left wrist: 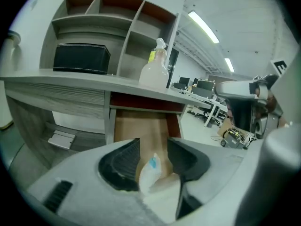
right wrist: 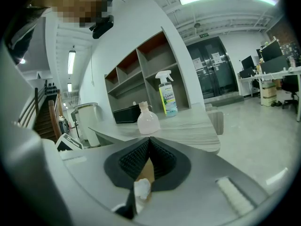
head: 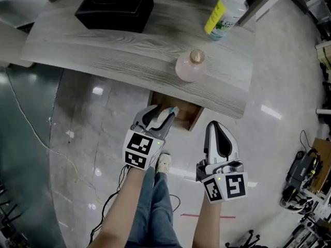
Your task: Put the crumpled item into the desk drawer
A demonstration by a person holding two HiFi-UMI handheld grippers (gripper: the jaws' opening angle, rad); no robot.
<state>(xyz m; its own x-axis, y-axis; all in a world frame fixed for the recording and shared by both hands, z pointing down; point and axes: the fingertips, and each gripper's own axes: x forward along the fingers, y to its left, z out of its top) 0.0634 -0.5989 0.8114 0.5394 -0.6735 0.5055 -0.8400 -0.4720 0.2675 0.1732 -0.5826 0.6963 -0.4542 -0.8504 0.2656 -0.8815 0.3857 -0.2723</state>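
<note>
The desk drawer (head: 190, 119) stands pulled out under the grey wooden desk (head: 129, 53), its brown bottom (left wrist: 141, 126) bare. My left gripper (head: 168, 112) hangs over the drawer's front. Its jaws stand apart in the left gripper view (left wrist: 153, 147). The crumpled item (left wrist: 149, 171), white with a blue patch, lies between them against the left pad, clear of the right one; its tip (head: 174, 110) shows in the head view too. My right gripper (head: 214, 125) is lower right, off the desk, with its tips (right wrist: 148, 141) together and a small white lump (right wrist: 141, 189) at their base.
On the desk stand a black box (head: 116, 4), a spray bottle (head: 225, 9) and a round pink bottle (head: 190, 66). The person's leg and shoe (head: 163, 162) are below the drawer. Cables lie on the glossy floor, and equipment (head: 300, 174) stands at the right.
</note>
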